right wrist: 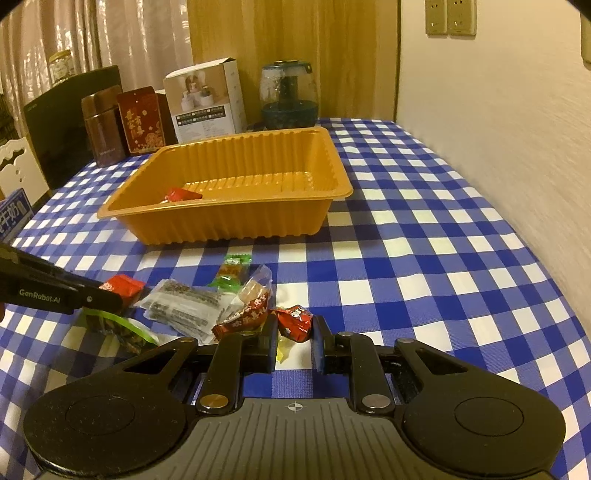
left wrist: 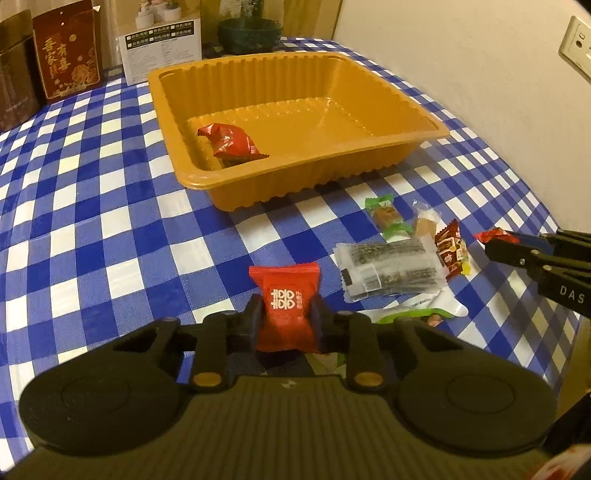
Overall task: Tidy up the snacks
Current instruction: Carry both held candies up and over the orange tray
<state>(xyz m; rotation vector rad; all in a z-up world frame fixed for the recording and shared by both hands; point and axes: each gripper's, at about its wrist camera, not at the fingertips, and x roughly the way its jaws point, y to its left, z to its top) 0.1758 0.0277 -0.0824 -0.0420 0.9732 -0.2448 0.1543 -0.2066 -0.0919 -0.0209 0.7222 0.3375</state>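
Note:
An orange plastic tray (left wrist: 369,147) sits on the blue checked tablecloth and holds one red snack packet (left wrist: 231,142). My left gripper (left wrist: 286,315) is shut on a red packet with white characters (left wrist: 284,291), held above the cloth in front of the tray. My right gripper (right wrist: 295,328) is shut on a small red crinkled packet (right wrist: 295,321); it also shows at the right of the left wrist view (left wrist: 495,236). A heap of loose snacks lies between them: a grey seaweed pack (left wrist: 391,266), a green-wrapped sweet (left wrist: 388,218), a brown candy (left wrist: 424,223).
Boxes and tins stand behind the tray: a red gift box (right wrist: 142,120), a brown canister (right wrist: 101,123), a white carton (right wrist: 205,99), a glass jar (right wrist: 288,96). A wall with sockets (right wrist: 450,16) runs along the right table edge.

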